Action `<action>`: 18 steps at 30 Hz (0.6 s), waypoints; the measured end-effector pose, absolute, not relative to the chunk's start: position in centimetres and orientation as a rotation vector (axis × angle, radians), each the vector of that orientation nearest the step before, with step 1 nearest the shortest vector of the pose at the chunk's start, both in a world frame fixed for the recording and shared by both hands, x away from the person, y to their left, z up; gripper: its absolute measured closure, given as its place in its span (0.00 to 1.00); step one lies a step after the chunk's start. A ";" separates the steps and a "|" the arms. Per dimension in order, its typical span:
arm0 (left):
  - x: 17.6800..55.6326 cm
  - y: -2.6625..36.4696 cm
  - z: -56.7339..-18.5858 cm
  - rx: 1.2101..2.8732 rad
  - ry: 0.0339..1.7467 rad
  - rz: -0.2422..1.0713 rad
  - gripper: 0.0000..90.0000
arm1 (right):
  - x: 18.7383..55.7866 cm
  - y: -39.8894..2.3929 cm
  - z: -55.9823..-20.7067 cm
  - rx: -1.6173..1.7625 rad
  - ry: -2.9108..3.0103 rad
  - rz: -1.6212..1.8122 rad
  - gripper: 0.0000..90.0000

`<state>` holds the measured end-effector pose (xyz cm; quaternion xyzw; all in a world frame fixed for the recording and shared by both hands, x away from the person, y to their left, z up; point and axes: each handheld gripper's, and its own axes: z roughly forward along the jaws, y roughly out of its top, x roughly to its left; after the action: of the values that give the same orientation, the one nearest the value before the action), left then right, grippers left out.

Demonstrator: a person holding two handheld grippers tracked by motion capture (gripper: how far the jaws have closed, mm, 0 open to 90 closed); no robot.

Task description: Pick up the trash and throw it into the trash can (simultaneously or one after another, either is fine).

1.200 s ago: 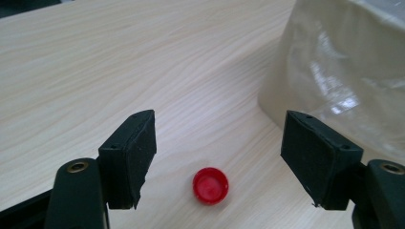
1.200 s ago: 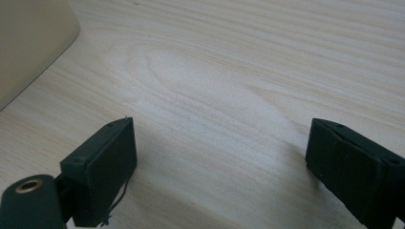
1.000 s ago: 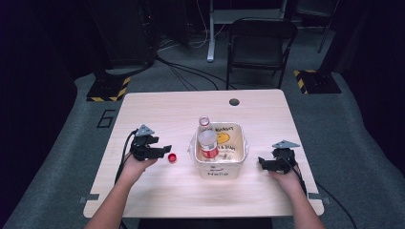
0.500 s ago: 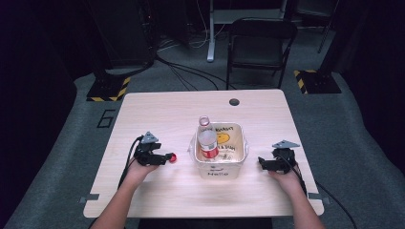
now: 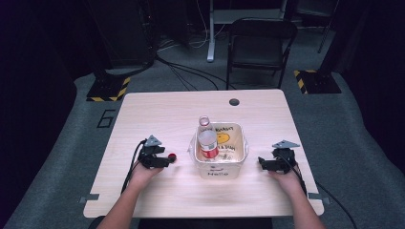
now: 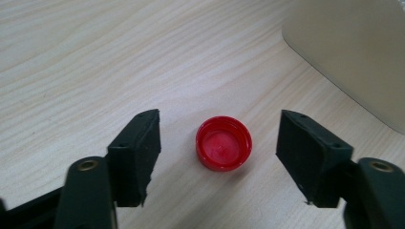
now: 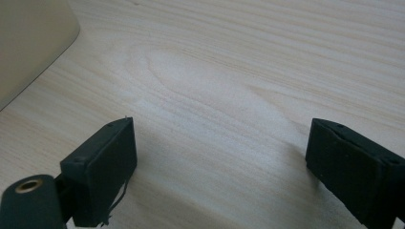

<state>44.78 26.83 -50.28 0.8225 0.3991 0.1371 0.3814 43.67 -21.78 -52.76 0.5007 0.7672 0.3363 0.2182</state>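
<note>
I see the left gripper (image 5: 165,160) low over the pale wood-grain tabletop (image 5: 157,114), left of the cream plastic tub (image 5: 240,155) that sits near the middle. In the left gripper view its two black fingers (image 6: 136,152) stand wide apart, and the small round red plastic bottle cap (image 6: 223,143) lies between them on the tabletop, open side up, touching neither finger. There is clear wood on both sides of the cap. In the high view the cap (image 5: 172,156) shows as a red dot just at the gripper's tips, near the tub's left wall but apart from it. A corner of the tub (image 6: 353,52) is visible at the upper right of the left gripper view.

The right gripper (image 5: 261,163) rests low at the tub's right side, held by the person's right hand (image 5: 282,174). In the right gripper view its fingers (image 7: 102,162) are likewise spread wide, with only bare tabletop between them; the tub's rounded corner (image 7: 33,33) sits at the upper left.

Inside the tub I note a clear plastic bottle with a red label band (image 5: 207,138), standing upright against the left half, its neck uncapped. The tub's front wall carries the printed word "Hello"; a yellow mark shows on its inner floor, though I cannot make out its detail.

A dark folding chair (image 5: 260,45) stands beyond the far edge of the tabletop.
</note>
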 end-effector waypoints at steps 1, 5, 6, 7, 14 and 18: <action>44.8 26.7 -50.4 2.087 1.020 0.352 0.40 | 43.7 -21.8 -52.8 1.389 2.123 0.931 0.11; 44.8 26.3 -50.6 2.080 1.005 0.377 0.49 | 43.7 -21.8 -52.8 1.386 2.124 0.931 0.11; 44.9 26.2 -50.6 2.074 1.010 0.377 0.50 | 43.7 -21.8 -52.8 1.386 2.124 0.931 0.11; 44.9 26.1 -50.7 2.075 1.012 0.372 0.51 | 43.7 -21.8 -52.8 1.386 2.124 0.931 0.11; 45.1 25.9 -51.3 2.072 1.021 0.362 0.56 | 43.7 -21.8 -52.8 1.386 2.124 0.931 0.11; 45.2 25.9 -51.4 2.083 1.026 0.356 0.59 | 43.7 -21.8 -52.8 1.386 2.124 0.932 0.11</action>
<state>45.24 25.92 -51.42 0.8180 0.4028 0.1398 0.3861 43.68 -21.78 -52.77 0.5006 0.7673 0.3364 0.2180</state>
